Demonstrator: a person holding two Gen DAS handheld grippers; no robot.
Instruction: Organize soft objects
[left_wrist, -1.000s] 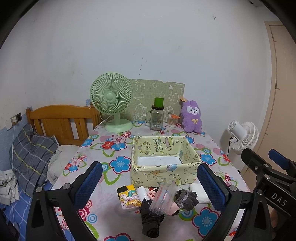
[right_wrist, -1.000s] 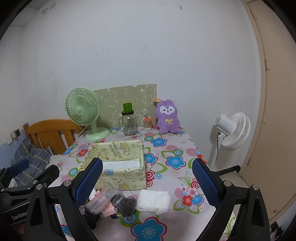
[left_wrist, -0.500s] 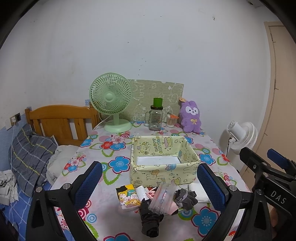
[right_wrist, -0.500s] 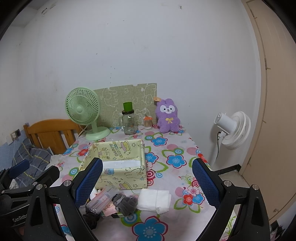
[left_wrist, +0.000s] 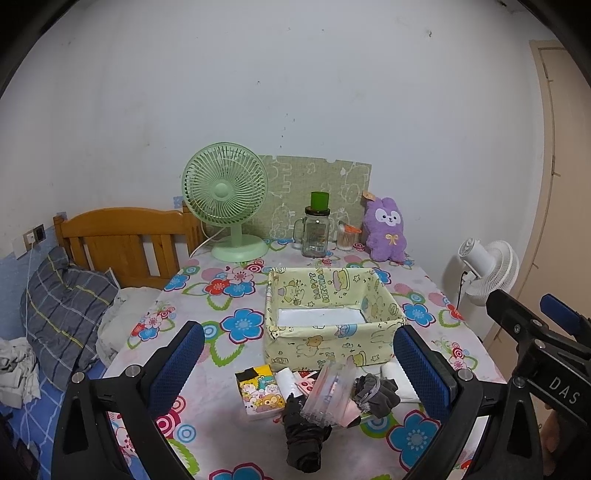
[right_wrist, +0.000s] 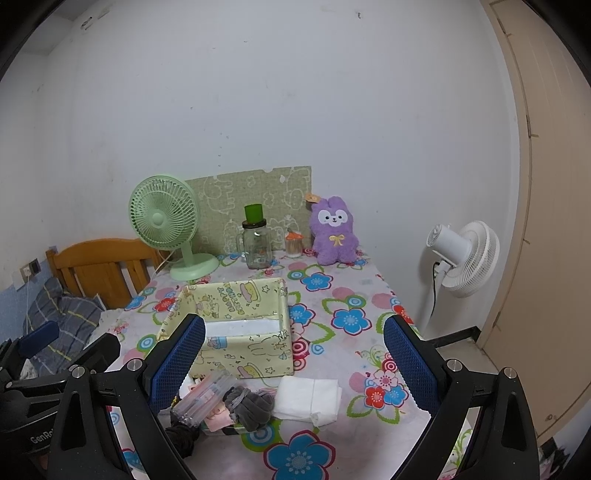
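While both tongs (left_wrist: 295, 363) (right_wrist: 293, 352) gape empty, floral tablecloth (left_wrist: 229, 295) holds fabric box (left_wrist: 328, 317); white wall (left_wrist: 295, 92) behind.

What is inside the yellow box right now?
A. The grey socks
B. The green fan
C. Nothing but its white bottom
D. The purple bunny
C. The box shows only its bare white bottom; the socks lie on the table in front of it, and the bunny and fan stand behind it by the wall.
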